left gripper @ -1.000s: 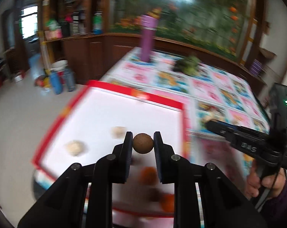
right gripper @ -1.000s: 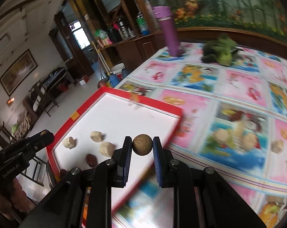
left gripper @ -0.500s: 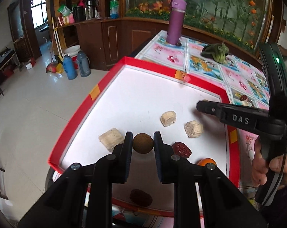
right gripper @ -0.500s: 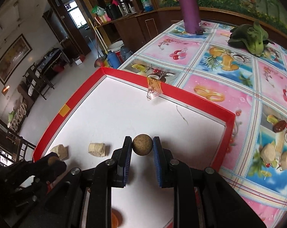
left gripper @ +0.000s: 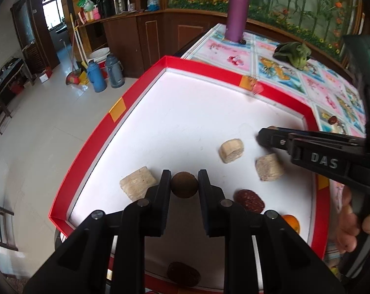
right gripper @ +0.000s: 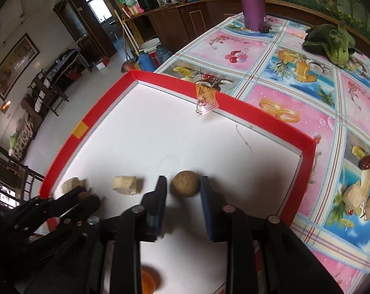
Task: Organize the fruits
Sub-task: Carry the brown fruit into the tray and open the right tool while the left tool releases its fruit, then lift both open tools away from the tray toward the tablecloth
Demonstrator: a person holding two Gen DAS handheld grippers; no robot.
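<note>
A red-rimmed white tray (left gripper: 145, 90) (right gripper: 104, 112) lies on the table's corner. My left gripper (left gripper: 184, 180) is shut on a round brown fruit (left gripper: 184, 188) low over the tray's near side, next to a tan chunk (left gripper: 137, 183). My right gripper (right gripper: 183, 183) hangs over the tray's right part with its jaws opening. A second round brown fruit (right gripper: 186, 186) sits between them on the white floor, with a gap at the left pad. In the left wrist view the right gripper (left gripper: 264, 136) reaches in from the right.
In the tray lie more tan chunks (left gripper: 231, 150) (left gripper: 269, 167), two dark red dates (left gripper: 249, 198) (left gripper: 183, 277) and an orange fruit (left gripper: 291, 223). On the patterned tablecloth (right gripper: 295, 78) are loose tan pieces (right gripper: 354, 197), a date (right gripper: 367, 163), a leafy green (right gripper: 332, 41) and a purple bottle (right gripper: 253, 0).
Both grippers have swung over the tray and come down. The right jaws, shut on their brown fruit before, have parted from it. The left grip is unchanged.
</note>
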